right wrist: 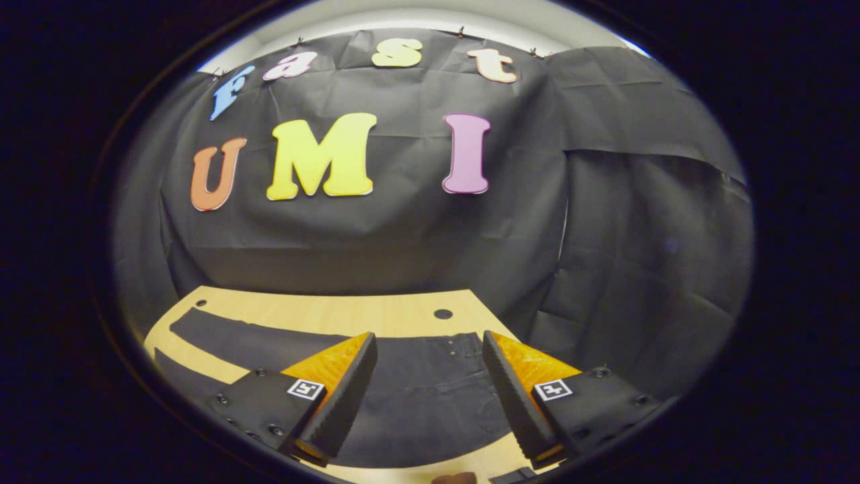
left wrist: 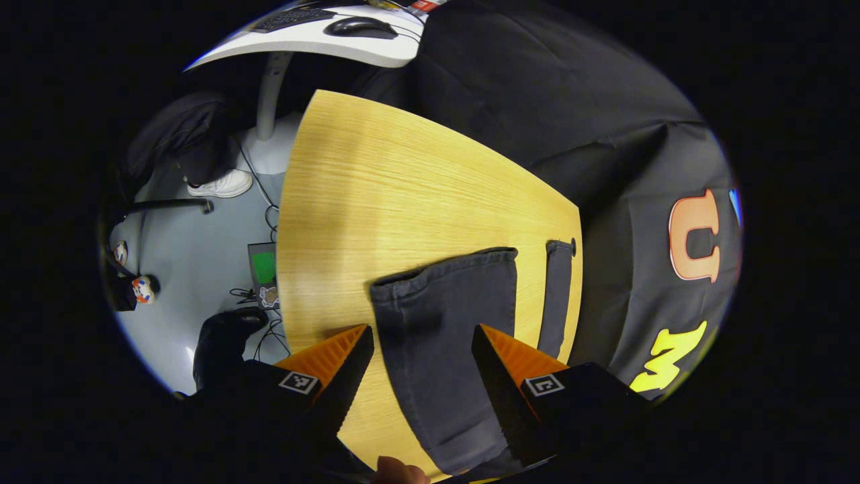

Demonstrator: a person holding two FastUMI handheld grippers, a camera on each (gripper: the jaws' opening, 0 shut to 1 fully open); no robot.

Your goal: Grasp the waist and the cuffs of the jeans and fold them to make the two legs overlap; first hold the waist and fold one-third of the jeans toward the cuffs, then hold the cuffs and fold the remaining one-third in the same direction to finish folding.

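jeans [left wrist: 437, 349] flat on table [left wrist: 376, 202] (legs apart) | left gripper [left wrist: 423, 346] spread | right gripper [right wrist: 430, 353] spread

Jeans [right wrist: 410, 376] lie flat on the surface [right wrist: 336, 312], legs apart, stretching left in the right gripper view, waist under the right gripper [right wrist: 430, 390]. In the left gripper view, one cuff [left wrist: 447, 282] lies between the left gripper [left wrist: 423, 370] fingers, the other leg [left wrist: 556, 296] just right by the surface edge.
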